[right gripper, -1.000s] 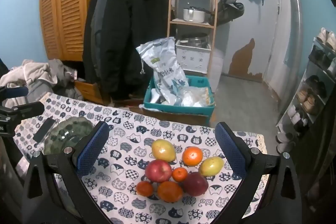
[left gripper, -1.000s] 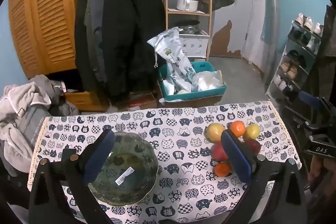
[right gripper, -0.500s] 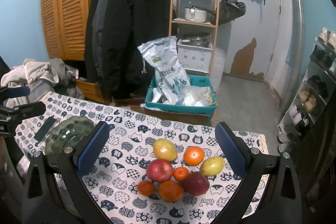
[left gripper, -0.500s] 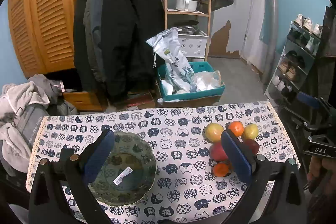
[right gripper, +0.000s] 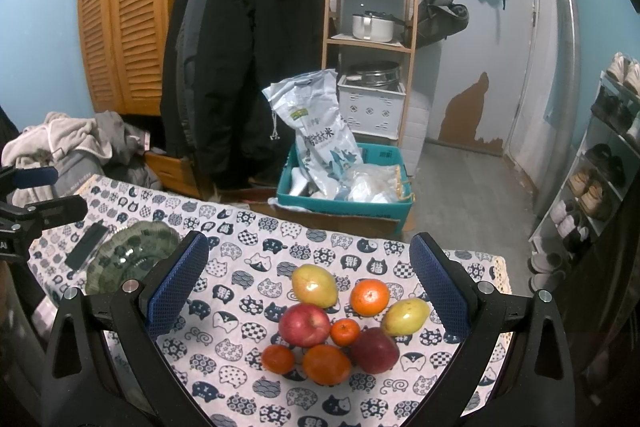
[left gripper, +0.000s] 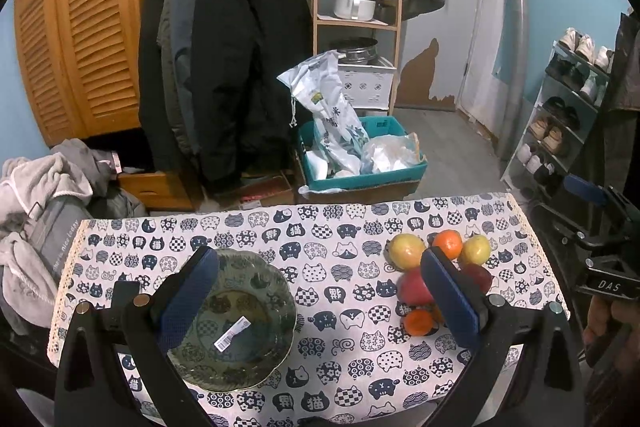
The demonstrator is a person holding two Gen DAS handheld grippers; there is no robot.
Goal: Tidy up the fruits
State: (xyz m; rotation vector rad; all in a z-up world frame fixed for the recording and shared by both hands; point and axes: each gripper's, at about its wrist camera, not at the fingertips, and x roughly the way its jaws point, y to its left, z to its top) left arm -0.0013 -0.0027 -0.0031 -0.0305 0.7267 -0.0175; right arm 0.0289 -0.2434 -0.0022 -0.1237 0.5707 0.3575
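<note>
Right wrist view shows the fruits [right gripper: 332, 323] best: eight of them sit bunched in a little heap on the cat-print cloth [right gripper: 248, 291] that covers the bench. Two red apples, two yellow-green pears and four oranges, big and small, all touch each other. None is in the bowl yet, so I think the job is only starting.

The right gripper [right gripper: 308, 287] hangs above the heap with its blue fingers [right gripper: 176, 285] spread wide and nothing between them. It looks lined up to come down on one fruit, maybe the red apple [right gripper: 304, 325] near the middle.

Over on the left side of the cloth is the green glass bowl [left gripper: 256, 367], well apart from the heap. It is empty but for a small white sticker [left gripper: 232, 333]. That is likely where the fruit should go. The left gripper [left gripper: 316, 299] hovers over the cloth, one finger above the bowl and one above the heap, fingers wide open too, holding nothing.

A dark flat thing, perhaps a phone [right gripper: 86, 245], lies just beside the bowl. Behind the bench there are a teal box [right gripper: 384, 209] with bags, dark coats [right gripper: 240, 67] and a wooden shelf [right gripper: 370, 43].
</note>
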